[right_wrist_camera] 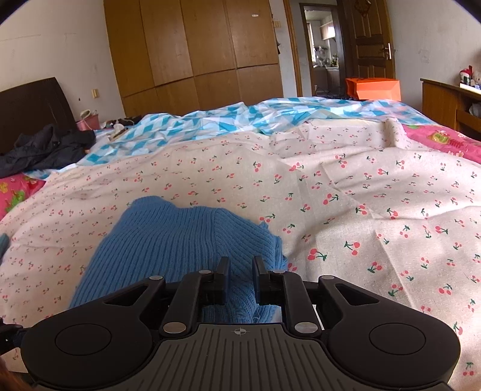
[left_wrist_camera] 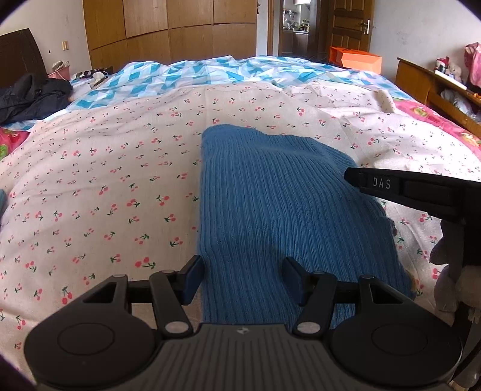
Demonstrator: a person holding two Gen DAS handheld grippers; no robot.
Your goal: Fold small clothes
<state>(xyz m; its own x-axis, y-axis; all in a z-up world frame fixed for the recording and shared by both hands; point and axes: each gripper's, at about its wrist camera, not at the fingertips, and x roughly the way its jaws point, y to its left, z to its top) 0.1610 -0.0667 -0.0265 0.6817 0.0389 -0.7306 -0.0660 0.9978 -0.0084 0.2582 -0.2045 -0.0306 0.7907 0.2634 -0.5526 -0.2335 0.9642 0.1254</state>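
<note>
A ribbed blue knit sweater [left_wrist_camera: 270, 210] lies on a cherry-print bed sheet [left_wrist_camera: 105, 180] before wooden wardrobes [left_wrist_camera: 168, 27]; the left hand-held gripper [left_wrist_camera: 242, 278] hovers spread, the right hand-held gripper [right_wrist_camera: 240, 279] pinches the sweater's edge.

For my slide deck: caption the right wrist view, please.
Right gripper pinches a blue knit garment on a cherry-print sheet.

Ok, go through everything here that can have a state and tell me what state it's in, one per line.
blue knit garment: lying on the bed, partly folded, near end bunched in a gripper
left gripper: open over the knit, pads not pressing it
right gripper: shut on a bunch of the knit
cherry-print sheet: spread out, creased
wooden door: open
wardrobe doors: closed
</note>
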